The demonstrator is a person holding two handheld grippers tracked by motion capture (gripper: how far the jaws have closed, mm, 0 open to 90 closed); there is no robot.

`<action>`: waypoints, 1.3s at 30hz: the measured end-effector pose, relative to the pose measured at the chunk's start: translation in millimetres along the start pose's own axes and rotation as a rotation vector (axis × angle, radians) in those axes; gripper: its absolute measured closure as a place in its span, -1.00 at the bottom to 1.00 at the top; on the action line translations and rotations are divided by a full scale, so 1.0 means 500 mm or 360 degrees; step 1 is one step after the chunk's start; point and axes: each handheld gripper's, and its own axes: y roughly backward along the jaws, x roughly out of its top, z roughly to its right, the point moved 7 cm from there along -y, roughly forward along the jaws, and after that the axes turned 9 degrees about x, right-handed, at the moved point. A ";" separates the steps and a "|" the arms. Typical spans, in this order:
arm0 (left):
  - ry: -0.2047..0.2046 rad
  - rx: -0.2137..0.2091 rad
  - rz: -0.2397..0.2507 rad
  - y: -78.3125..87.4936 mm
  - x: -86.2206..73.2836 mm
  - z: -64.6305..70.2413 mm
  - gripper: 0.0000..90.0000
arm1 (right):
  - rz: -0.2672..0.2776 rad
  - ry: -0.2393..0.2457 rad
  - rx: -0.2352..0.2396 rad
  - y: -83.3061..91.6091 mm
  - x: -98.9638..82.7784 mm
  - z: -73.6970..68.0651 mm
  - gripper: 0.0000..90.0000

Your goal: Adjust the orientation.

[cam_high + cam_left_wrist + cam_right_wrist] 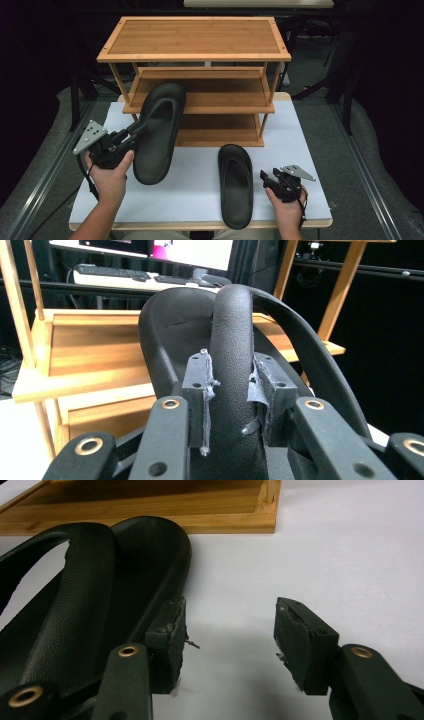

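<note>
So from the high view, the left gripper [134, 131] has its jaws clamped on the strap of one black sandal [157, 131], which hangs lifted off the white surface [305, 145] with its long axis running from the jaws up toward the wooden shoe rack [196, 75], toe end nearest the middle shelf. That rack lies straight ahead of the jaws, so I'd guess the sandal goes in toe first. The second sandal [235, 185] lies flat on the surface, lengthwise toward the rack, just beside the right gripper [268, 178], so the right hand is clearly the nearer one for it. Left gripper view: strap [231, 340] sits right between the pads, pinched from both sides, rack shelves beyond it. Right gripper view: jaws stand apart with nothing between them, just bare surface, and the second sandal [100, 600] lies off the left jaw, about touching its outer side.
</note>
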 end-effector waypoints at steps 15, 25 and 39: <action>-0.0008 0.0079 0.0027 -0.112 0.056 -0.010 0.58 | 0.0038 -0.0013 0.0010 -0.003 0.002 0.001 0.03; 0.0041 0.0089 0.0021 -0.188 0.074 -0.011 0.58 | 0.0013 -0.0021 0.0014 -0.001 0.000 0.003 0.03; 0.0030 0.0166 -0.0002 -0.264 0.069 -0.016 0.59 | 0.0039 -0.0024 0.0033 -0.004 0.002 0.005 0.03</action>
